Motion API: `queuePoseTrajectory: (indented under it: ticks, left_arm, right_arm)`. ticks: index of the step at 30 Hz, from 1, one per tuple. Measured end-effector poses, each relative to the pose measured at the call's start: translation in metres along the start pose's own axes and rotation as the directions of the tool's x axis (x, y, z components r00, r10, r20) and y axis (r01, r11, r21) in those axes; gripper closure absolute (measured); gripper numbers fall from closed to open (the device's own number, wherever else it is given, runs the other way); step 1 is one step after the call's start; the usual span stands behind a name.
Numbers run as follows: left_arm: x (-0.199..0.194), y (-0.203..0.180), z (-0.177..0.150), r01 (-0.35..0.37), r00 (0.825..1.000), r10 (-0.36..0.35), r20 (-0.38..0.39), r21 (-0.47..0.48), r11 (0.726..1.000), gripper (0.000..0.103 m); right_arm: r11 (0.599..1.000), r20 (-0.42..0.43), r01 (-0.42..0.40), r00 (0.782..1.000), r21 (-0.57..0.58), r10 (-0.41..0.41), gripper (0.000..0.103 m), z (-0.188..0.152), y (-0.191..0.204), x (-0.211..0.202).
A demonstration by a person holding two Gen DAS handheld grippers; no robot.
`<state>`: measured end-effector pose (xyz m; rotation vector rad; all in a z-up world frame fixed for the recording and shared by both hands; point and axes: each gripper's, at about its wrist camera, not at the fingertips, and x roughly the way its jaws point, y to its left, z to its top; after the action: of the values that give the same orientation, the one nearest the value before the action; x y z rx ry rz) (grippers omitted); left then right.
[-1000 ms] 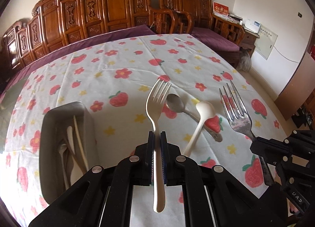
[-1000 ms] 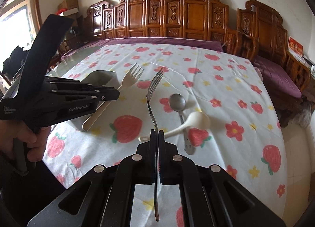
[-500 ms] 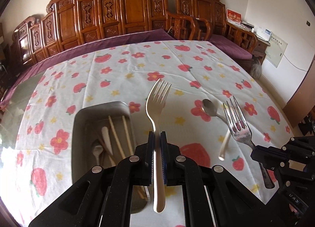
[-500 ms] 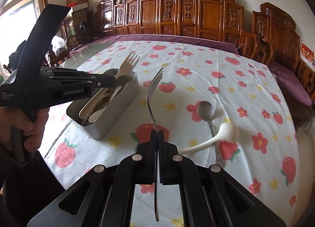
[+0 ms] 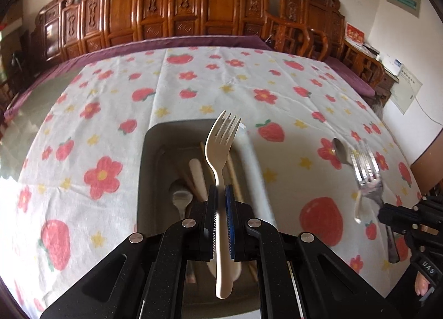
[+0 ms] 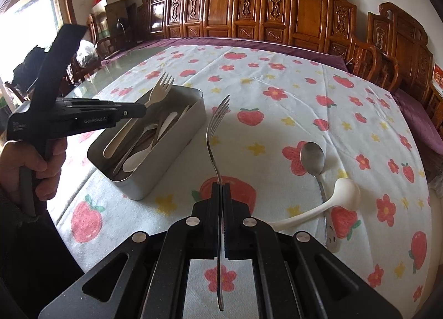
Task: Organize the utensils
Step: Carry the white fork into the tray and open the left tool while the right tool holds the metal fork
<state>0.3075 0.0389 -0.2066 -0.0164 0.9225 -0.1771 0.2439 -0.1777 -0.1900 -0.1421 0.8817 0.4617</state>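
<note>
Left wrist: cream fork [image 5: 221, 150] between claw [image 5: 220, 202] pads

Two black hand-held grippers, one dark sleeve

The matte black plastic left gripper [image 5: 220, 200] has blue-edged ribbed pads, angular arms with triangular cut-outs and round silver screws. The matching black right gripper [image 6: 221, 189] has the same screws. White "GenRobot.AI" lettering marks the left gripper's side, above a grey trigger handle; a dark sleeve [image 6: 16, 225] covers the wrist.

Each camera sits just behind its own tongs, looking down along them at the surface [image 5: 116, 114]. The left view hangs close above the metal tray [image 5: 155, 153]; the right view looks from the tray's [image 6: 177, 136] right. Both share the tray and the carved chairs [image 6: 277, 14] beyond it.
</note>
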Motion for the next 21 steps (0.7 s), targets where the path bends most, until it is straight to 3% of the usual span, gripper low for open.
queuePoseTrajectory:
  ticks: [10, 17, 21]
  left_arm:
    - [0.013, 0.012, -0.010, -0.034, 0.999, 0.034, -0.041, -0.002, 0.999, 0.097]
    - [0.007, 0.016, -0.011, -0.039, 0.999, 0.040, -0.029, 0.009, 0.999, 0.097]
    - [0.000, 0.022, -0.009, -0.032, 0.999, 0.032, -0.012, -0.008, 0.999, 0.085]
  right_arm:
    - [1.000, -0.004, -0.011, 1.000, -0.004, 0.011, 0.100, 0.008, 0.011, 0.009]
    - [1.000, -0.012, -0.013, 1.000, -0.016, 0.013, 0.100, 0.013, 0.020, 0.014]
    - [1.000, -0.012, -0.018, 1.000, -0.022, 0.017, 0.100, 0.018, 0.026, 0.016]
